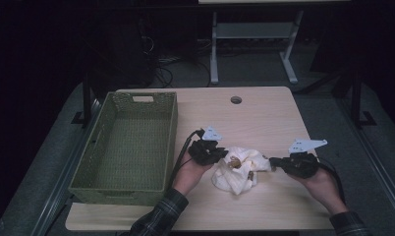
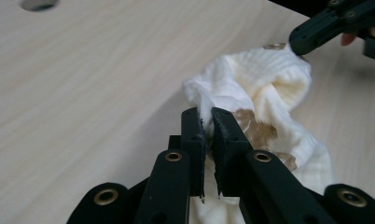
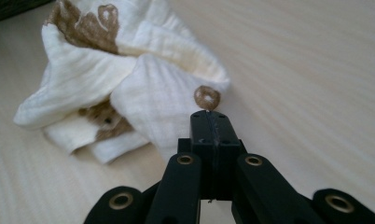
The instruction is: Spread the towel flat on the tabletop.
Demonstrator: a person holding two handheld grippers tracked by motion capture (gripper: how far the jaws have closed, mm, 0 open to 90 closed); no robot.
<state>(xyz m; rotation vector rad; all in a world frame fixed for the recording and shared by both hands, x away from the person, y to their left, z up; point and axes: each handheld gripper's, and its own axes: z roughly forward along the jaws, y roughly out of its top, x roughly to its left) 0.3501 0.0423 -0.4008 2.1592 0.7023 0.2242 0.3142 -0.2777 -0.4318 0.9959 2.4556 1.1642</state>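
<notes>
The green basket (image 1: pixel 124 184) holds nothing; the cream cloth (image 1: pixel 237 173) lies beside it.

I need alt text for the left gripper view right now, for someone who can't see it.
The left gripper has its black jaws pinched on an edge of a crumpled cream cloth with brown print, lying on a pale wood table. The right gripper touches the cloth's far side at upper right.

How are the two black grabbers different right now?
The left black two-jaw gripper bites a fold of the crumpled cream cloth with brown prints, jaws slightly apart; the right black two-jaw gripper is pressed fully shut on the cloth's edge. Both pinch the same cloth, from opposite sides.
</notes>
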